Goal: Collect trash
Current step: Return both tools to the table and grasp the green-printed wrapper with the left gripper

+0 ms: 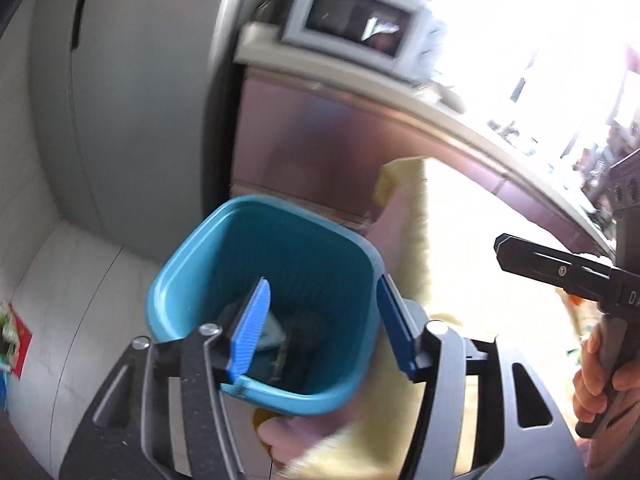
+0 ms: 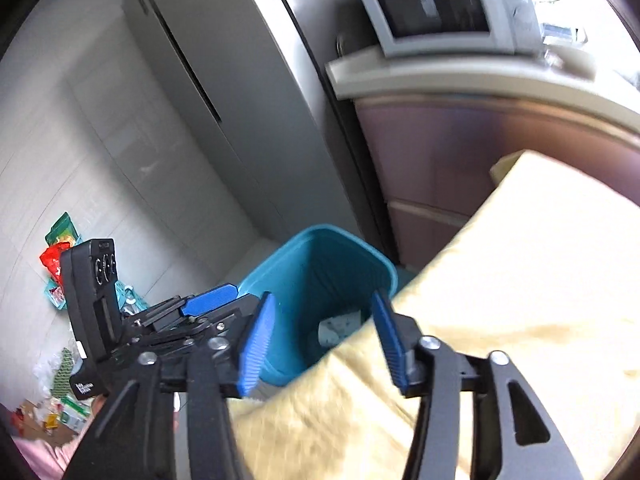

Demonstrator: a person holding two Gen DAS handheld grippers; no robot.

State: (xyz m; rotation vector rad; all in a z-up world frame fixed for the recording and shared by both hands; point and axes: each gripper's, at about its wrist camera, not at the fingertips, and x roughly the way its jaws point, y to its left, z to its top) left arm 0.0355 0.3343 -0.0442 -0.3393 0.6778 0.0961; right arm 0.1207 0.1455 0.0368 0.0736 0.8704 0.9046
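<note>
Left gripper [image 1: 320, 312] is seen over the teal bin [image 1: 200, 268], jaws wide, nothing held between the blue pads [image 1: 250, 332]. One pad sits inside the bin mouth, the other just outside its right rim.

Right gripper [image 2: 324, 336] also has jaws wide and empty, aimed at the same bin [image 2: 316, 256] from above and to the side. In the left wrist view it [image 1: 560, 268] is visible at the right edge, held by a hand [image 1: 600, 380]. In the right wrist view the left gripper [image 2: 208, 300] is seen beside the bin's left rim.

Trash is already in the bin: a pale wrapper [image 2: 340, 328] lies at the bottom, and dark items [image 1: 296, 344] are there too, too blurred to identify. More trash [image 2: 60, 248] is scattered on the floor [image 2: 80, 140] to the left, well apart from the bin: red and green packets, plus a second pile [image 2: 52, 412] nearer the camera.

A yellow cloth [image 2: 500, 280] covers the lower right, overlapping the bin's near edge. The bin stands next to a grey fridge [image 2: 240, 120] and a cabinet [image 2: 440, 152]. A microwave [image 2: 436, 8] sits on the desk [image 2: 440, 76] above the cabinet.
</note>
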